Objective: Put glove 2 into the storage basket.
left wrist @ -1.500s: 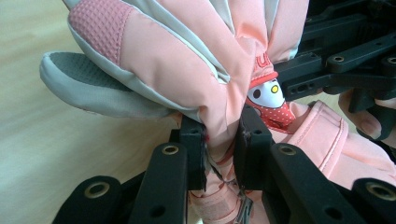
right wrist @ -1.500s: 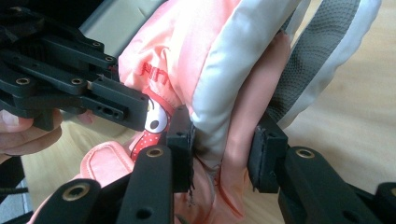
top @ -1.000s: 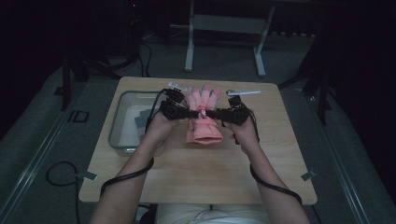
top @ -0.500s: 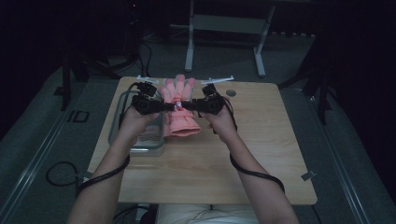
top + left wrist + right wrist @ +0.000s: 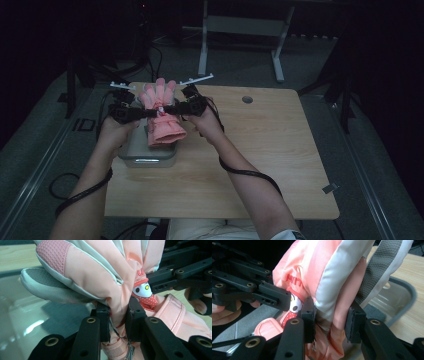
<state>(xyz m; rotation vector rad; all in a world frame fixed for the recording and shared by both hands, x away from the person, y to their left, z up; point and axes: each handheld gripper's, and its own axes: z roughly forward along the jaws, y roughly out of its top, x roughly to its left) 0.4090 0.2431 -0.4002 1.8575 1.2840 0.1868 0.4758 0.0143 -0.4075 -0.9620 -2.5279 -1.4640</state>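
A pink glove (image 5: 162, 112) is held in the air between the two hand-held grippers, above a grey bin (image 5: 145, 150) that stands at the left edge of the table (image 5: 260, 165). The left hand-held gripper (image 5: 117, 315) is clamped on a fold of the glove's fabric near the wrist, as is seen in the left gripper view, where the cloth is pinched tightly between the pads. The right hand-held gripper (image 5: 332, 317) is likewise closed on a thicker bunch of the same glove from the opposite side, with the fabric pressed between its jaws. The glove's fingers are pointed away from the person and its cuff is hung toward the bin's near end. A small cartoon tag (image 5: 143, 293) is seen at the glove's wrist.

As a judgement, the pick-up is done and the carry appears nearly complete, since the glove is already above the bin. What is left is judged to be the lowering into the bin and the release by both jaws.
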